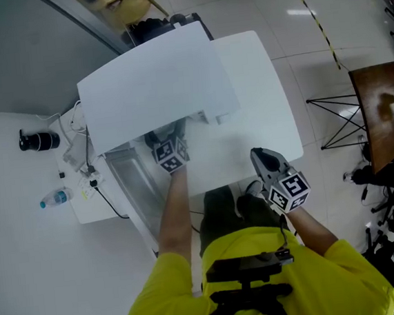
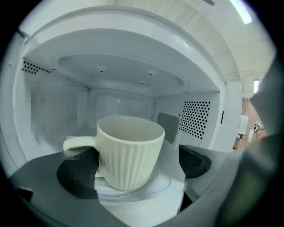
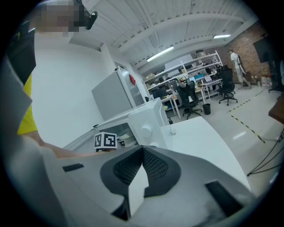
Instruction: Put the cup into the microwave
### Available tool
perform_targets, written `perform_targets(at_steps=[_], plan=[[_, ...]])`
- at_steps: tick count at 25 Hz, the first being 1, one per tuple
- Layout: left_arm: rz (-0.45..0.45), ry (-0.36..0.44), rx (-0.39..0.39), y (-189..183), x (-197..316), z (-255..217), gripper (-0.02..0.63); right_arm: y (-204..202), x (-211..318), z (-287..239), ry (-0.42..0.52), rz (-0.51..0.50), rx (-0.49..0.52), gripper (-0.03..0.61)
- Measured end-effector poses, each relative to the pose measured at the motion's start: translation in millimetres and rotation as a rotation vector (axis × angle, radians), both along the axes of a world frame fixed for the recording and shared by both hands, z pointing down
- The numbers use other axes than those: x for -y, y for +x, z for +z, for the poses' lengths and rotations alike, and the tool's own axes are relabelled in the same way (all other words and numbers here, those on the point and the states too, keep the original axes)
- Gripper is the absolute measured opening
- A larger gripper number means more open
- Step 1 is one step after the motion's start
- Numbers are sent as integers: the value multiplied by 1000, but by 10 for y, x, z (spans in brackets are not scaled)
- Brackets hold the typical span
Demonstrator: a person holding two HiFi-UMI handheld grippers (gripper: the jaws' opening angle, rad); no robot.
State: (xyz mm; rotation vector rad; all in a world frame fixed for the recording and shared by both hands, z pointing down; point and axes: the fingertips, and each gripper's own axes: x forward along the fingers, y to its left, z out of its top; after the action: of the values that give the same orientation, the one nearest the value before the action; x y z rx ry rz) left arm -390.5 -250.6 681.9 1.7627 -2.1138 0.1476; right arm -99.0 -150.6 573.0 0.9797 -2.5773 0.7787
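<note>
A cream ribbed cup (image 2: 131, 150) with its handle to the left stands upright on the glass turntable (image 2: 148, 188) inside the white microwave (image 1: 156, 88). My left gripper (image 2: 133, 166) reaches into the cavity and is open. Its pads flank the cup, and the right pad (image 2: 193, 159) stands clear of the cup's wall. In the head view only its marker cube (image 1: 170, 154) shows at the oven's mouth. The microwave door (image 1: 134, 187) hangs open to the left. My right gripper (image 1: 259, 154) hovers over the table in front of the oven, shut with nothing held; its fingertips (image 3: 142, 150) meet.
The microwave stands on a white table (image 1: 269, 112). To the left lie a power strip with cables (image 1: 87, 167), a water bottle (image 1: 54, 198) and a black cylinder (image 1: 38, 141). A brown table (image 1: 386, 107) stands at the far right.
</note>
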Motion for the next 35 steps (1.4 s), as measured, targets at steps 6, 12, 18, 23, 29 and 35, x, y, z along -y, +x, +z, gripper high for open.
perform_targets(at_steps=[6,12,18,23,29,35], plan=[[-3,-22,32,-34,27,-17,512,232,-172,-49,18,-19,-5,6],[-47,4,22,57,-178,27,555,503,-327,-85,14,1,-19,6],[-46,37,29,140,-297,-148,545,696,-380,-19,13,34,-23,6],[-39,33,-5,629,-871,-501,505,782,-372,-285,62,47,-16,6],[81,89,16,1447,-1553,-1609,341,896,-280,-899,219,72,8,6],[193,139,29,2113,-2110,-2434,83,1170,-531,-1566,345,54,71,6]])
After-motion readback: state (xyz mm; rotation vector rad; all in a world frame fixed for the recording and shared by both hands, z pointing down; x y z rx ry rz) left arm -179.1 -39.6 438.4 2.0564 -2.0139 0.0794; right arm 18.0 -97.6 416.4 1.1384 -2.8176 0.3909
